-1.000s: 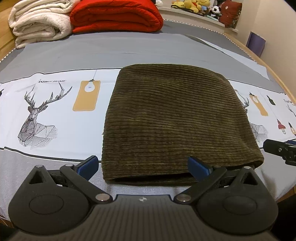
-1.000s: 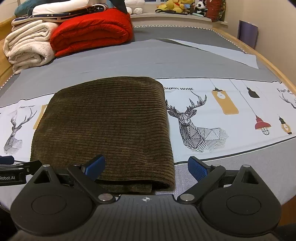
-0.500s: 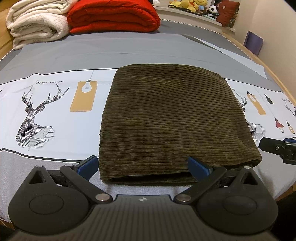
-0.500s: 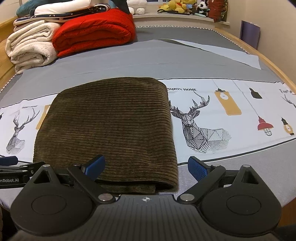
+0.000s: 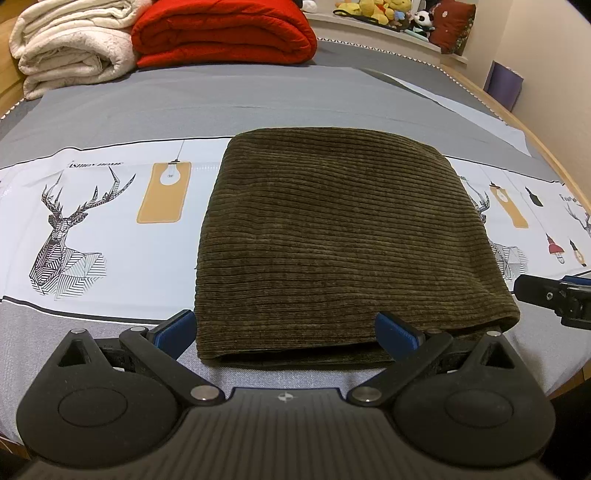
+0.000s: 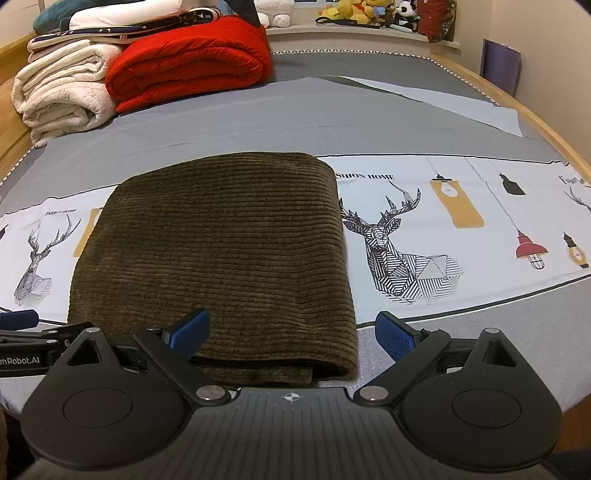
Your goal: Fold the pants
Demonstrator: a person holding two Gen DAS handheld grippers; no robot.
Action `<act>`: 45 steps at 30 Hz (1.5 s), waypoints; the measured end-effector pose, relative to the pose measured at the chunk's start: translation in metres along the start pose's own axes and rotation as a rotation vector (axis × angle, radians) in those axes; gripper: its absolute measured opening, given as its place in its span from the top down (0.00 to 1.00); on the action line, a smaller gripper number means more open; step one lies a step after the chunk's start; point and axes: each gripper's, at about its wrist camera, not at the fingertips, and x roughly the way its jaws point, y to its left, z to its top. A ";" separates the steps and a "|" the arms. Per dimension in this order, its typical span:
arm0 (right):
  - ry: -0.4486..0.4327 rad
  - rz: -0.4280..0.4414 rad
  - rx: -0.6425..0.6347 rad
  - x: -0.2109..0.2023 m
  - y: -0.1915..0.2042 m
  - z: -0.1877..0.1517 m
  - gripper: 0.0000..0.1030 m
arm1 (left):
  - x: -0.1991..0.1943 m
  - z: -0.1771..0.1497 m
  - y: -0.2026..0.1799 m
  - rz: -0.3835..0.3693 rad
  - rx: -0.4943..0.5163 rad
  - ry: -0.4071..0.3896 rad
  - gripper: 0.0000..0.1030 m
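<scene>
The olive-green corduroy pants lie folded into a flat rectangle on the bed, also in the right wrist view. My left gripper is open and empty, its blue pads straddling the near folded edge just in front of it. My right gripper is open and empty at the pants' near right corner. The right gripper's tip shows in the left wrist view, and the left gripper's tip shows in the right wrist view.
The bed has a grey sheet with a white deer-print band. A red folded quilt and a cream blanket are stacked at the far end. Plush toys sit on the back ledge. The wooden bed edge runs along the right.
Both grippers have drawn back slightly and shifted a little; the pants sit slightly further right in the left wrist view. Both grippers stay open and the pants lie still.
</scene>
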 end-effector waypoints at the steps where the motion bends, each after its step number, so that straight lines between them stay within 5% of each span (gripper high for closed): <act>1: 0.000 0.001 0.000 0.000 0.000 0.000 0.07 | 0.000 0.000 0.000 0.000 0.000 0.000 0.00; 45: 0.019 0.006 -0.003 0.003 0.000 -0.001 0.06 | -0.002 -0.002 -0.004 -0.020 0.033 -0.006 0.00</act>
